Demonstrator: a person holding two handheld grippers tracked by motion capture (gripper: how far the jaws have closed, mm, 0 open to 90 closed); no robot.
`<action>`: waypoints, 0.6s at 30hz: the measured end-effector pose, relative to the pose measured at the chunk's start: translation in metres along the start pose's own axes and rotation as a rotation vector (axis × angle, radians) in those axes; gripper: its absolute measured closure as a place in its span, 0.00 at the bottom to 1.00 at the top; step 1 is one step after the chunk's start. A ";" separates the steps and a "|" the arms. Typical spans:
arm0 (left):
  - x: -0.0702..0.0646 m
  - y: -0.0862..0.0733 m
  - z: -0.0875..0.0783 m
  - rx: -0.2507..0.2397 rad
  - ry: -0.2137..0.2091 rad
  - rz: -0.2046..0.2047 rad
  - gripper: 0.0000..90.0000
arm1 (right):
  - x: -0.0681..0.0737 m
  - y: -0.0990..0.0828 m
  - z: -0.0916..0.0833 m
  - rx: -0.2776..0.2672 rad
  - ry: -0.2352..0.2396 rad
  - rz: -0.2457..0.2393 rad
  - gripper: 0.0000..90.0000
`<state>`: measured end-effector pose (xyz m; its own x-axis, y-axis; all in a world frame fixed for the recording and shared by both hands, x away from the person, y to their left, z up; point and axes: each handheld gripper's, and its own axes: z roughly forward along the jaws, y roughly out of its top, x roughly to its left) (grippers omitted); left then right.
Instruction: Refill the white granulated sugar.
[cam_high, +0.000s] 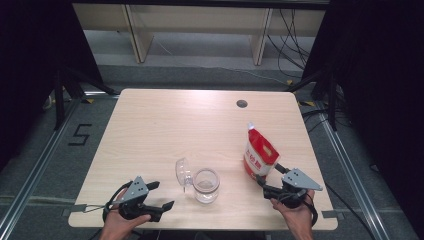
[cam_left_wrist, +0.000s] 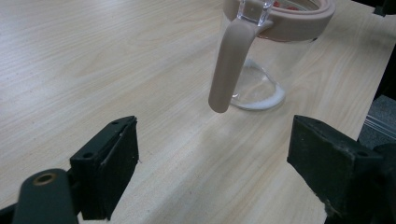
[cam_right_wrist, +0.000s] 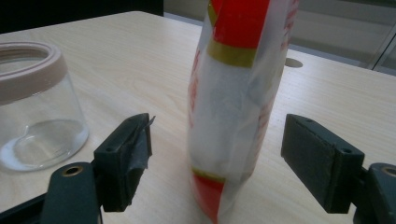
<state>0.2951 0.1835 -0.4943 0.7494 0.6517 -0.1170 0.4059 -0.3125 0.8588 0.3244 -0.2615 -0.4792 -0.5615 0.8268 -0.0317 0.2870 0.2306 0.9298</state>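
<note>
A red and white bag (cam_high: 260, 154) (cam_right_wrist: 233, 107) stands upright on the wooden table (cam_high: 175, 120), right of centre. My right gripper (cam_high: 269, 174) (cam_right_wrist: 217, 149) is open around its lower part, with a jaw on each side and a gap between each pad and the bag. A clear glass jar (cam_high: 206, 185) (cam_left_wrist: 275, 56) (cam_right_wrist: 37, 107) with a pinkish rim stands near the front edge. Its clear lid (cam_high: 183, 172) is flipped open to the left, and a pinkish latch (cam_left_wrist: 229, 65) hangs down its side. A little white powder lies in its bottom. My left gripper (cam_high: 162, 195) (cam_left_wrist: 212, 154) is open and holds nothing, left of the jar.
A round cable hole (cam_high: 242, 103) sits near the table's far edge. Beyond the table are a grey floor, pale shelving and black curtains on both sides. Metal floor rails (cam_high: 35, 170) run along the table's left and right.
</note>
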 end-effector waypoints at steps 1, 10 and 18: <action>0.000 0.000 0.000 0.000 0.000 -0.002 0.18 | -0.002 0.000 0.003 -0.015 -0.006 -0.025 0.28; 0.001 0.000 0.000 0.006 0.006 -0.010 0.18 | -0.002 0.002 0.024 -0.031 0.002 0.015 0.28; 0.000 -0.001 0.001 0.001 0.001 -0.010 0.18 | -0.007 0.001 0.039 -0.076 -0.012 -0.041 0.30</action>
<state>0.2958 0.1831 -0.4954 0.7446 0.6558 -0.1247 0.4138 -0.3069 0.8571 0.3582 -0.2470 -0.4925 -0.5626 0.8234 -0.0745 0.2037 0.2254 0.9527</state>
